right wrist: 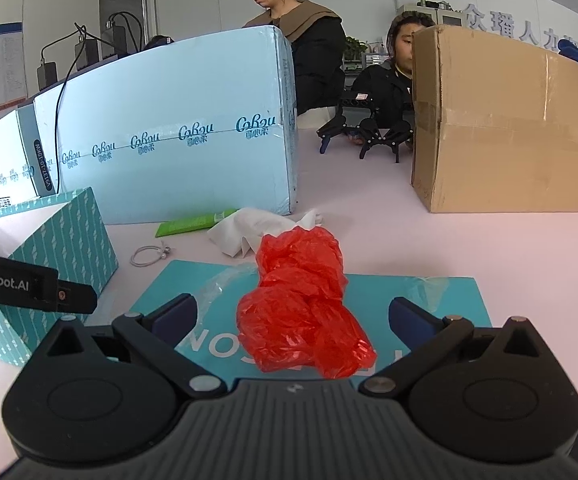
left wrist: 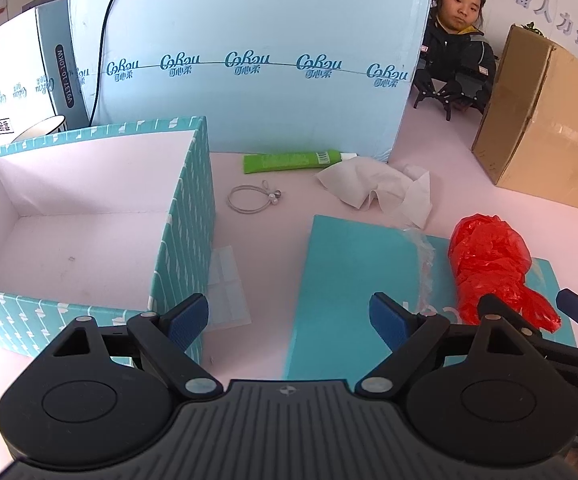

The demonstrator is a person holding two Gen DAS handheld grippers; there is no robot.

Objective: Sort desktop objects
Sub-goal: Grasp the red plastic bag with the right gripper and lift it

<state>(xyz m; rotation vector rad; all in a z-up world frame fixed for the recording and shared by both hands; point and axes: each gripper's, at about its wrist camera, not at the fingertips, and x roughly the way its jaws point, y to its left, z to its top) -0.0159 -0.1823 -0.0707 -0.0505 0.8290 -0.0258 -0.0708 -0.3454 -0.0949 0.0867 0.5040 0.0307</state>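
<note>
A crumpled red plastic bag (right wrist: 303, 304) is seen lying on a flat teal box lid (right wrist: 441, 300), directly ahead of the right gripper (right wrist: 291, 320), whose jaws are spread wide to either side of the near end of the bag without pressing on it; nothing is held. The bag is judged to be very light, soft and compressible, with a slick film that may slide or spring back, so a hold across the thick bunched middle is thought safer than one on a loose edge. The left gripper (left wrist: 289, 318) is likewise spread wide and empty, poised over the gap between the open teal storage box (left wrist: 187, 208) and the lid. The storage box is seen to be empty, its white floor bare. On the table beyond, a green tube (left wrist: 289, 161), a hair tie with beads (left wrist: 249, 199) and a crumpled white tissue (left wrist: 373, 184) are left lying loose, near one another. A scrap of clear film (left wrist: 423, 256) is seen on the lid just beside the bag.
</note>
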